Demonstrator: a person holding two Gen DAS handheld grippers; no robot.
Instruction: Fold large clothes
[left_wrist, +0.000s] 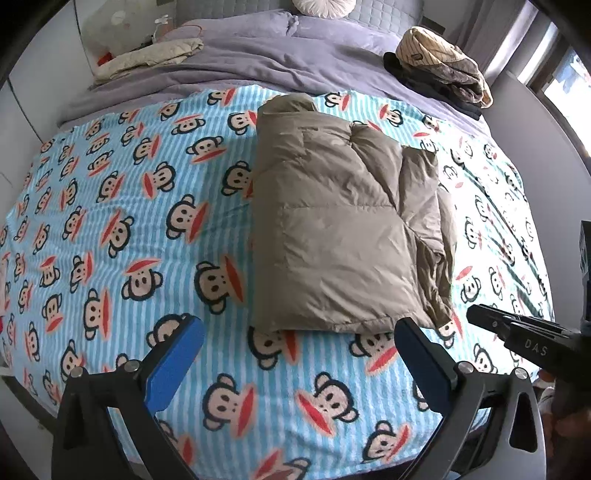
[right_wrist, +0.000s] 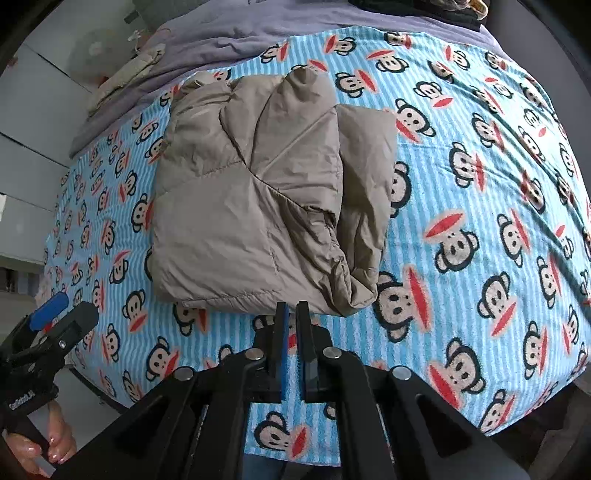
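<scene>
A tan puffer jacket (left_wrist: 332, 221) lies folded into a thick rectangle on the bed, over a blue striped monkey-print blanket (left_wrist: 129, 240); it also shows in the right wrist view (right_wrist: 266, 195). My left gripper (left_wrist: 299, 354) is open with blue pads, empty, just in front of the jacket's near edge. My right gripper (right_wrist: 293, 314) is shut and empty, its tips just short of the jacket's near edge. It appears at the right of the left wrist view (left_wrist: 476, 317). The left gripper shows at the left of the right wrist view (right_wrist: 62, 310).
A purple duvet (left_wrist: 258, 55) covers the head of the bed. A pile of folded clothes (left_wrist: 439, 66) sits at the back right, a beige garment (left_wrist: 147, 57) at the back left. A white wall stands to the left, a window to the right.
</scene>
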